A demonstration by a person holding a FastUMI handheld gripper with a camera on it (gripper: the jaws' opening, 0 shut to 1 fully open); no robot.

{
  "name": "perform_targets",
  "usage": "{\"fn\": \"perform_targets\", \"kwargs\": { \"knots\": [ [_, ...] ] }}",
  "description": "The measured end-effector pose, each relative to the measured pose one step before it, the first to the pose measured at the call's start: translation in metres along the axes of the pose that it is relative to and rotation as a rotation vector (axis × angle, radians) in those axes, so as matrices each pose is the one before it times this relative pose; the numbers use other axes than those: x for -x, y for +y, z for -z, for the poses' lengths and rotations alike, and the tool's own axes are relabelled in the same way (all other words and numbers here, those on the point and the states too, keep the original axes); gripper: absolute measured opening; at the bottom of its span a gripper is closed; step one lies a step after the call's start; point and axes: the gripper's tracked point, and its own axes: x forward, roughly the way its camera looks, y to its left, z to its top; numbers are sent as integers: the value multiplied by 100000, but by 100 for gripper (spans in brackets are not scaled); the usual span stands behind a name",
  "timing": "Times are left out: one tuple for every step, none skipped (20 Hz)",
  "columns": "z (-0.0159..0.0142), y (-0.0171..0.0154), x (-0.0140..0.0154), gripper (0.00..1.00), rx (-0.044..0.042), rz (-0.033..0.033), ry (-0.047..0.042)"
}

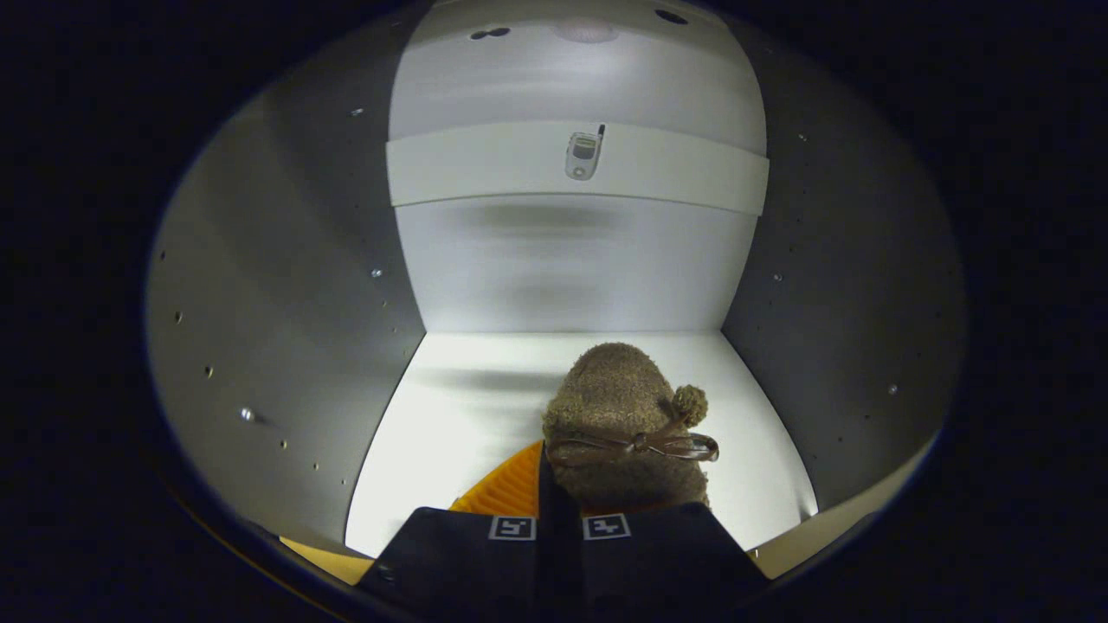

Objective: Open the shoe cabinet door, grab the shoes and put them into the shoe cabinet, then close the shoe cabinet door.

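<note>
**Jaws carrying a slipper into the cabinet**

Jaws first: in the gripper view our gripper (558, 519) has its two fingers drawn almost together, with only a thin dark slit between them, and they look clenched on the heel end of the fuzzy brown shoe (619, 415). The contact itself is hidden behind the finger bodies, so we judge the grasp rather than see it.

Taking the shoe as our landmark: it points away from us, a brown bow across its top and a pompom on its right. An orange ribbed sole (506, 493) shows at its near left. The shoe is inside the shoe cabinet (260, 303), over the white bottom shelf (450, 415); whether it touches the shelf we cannot tell.

We judge the placing step to be under way. To do it well, we should lower the shoe until the sole sits flat, then part the fingers and back straight out.

Beyond the shoe stands the back panel; above it a white upper shelf (485, 173) carries a small grey phone-like object (584, 154). Grey side walls flank the shoe well apart on both sides, so nothing blocks us.
</note>
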Motion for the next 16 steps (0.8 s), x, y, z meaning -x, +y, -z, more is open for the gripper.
{"fn": "perform_targets", "kwargs": {
  "knots": [
    [-222, -4, -697, 5, -952, -103, 697],
    [-51, -51, -645, 5, -70, 498, 1119],
    [-68, 216, -634, 5, -132, -160, 882],
    [24, 209, -617, 5, -415, -828, 883],
    [174, 182, -380, 5, 189, -436, 1405],
    [-246, -12, 122, 5, 374, 265, -1469],
    [-540, -130, -704, 6, -136, 51, -1266],
    [-42, -143, -127, 6, -1352, 89, 380],
    [201, 313, -76, 6, -1434, -1826, 607],
    [117, -247, -87, 10, 67, 377, 458],
    [11, -21, 221, 15, 406, -51, -74],
    [0, -75, 313, 14, 898, 317, -438],
    [-136, 252, 465, 27, 466, -315, -1474],
    [-187, -33, 535, 40, 558, 666, -1418],
    [113, -17, 170, 53, 149, 602, -742],
    [-44, -163, 615, 59, -103, 1435, -38]
  ]
}}
